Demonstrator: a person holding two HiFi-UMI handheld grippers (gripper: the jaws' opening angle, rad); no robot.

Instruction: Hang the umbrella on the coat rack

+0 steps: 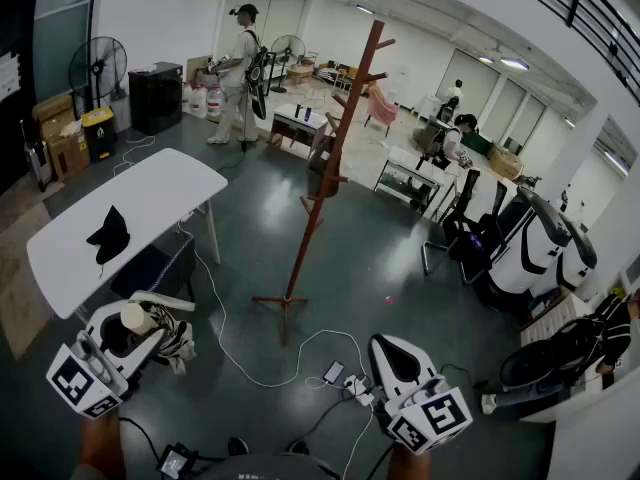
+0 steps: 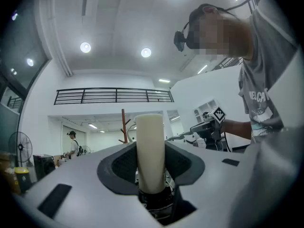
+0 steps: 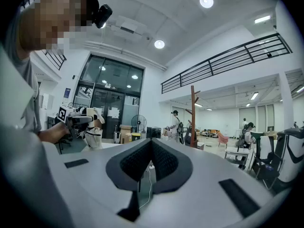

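Left tongs clamped on cream umbrella handle, handle upright. Right tongs closed, nothing between them. Coat rack ahead of both tongs, well apart.

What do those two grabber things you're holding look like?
Both are smooth white shells, the left gripper and the right gripper, tapering toward the jaws. Each carries a white cube with black square markers. Inside the jaws sit black ridged pads. The person wears a grey T-shirt.
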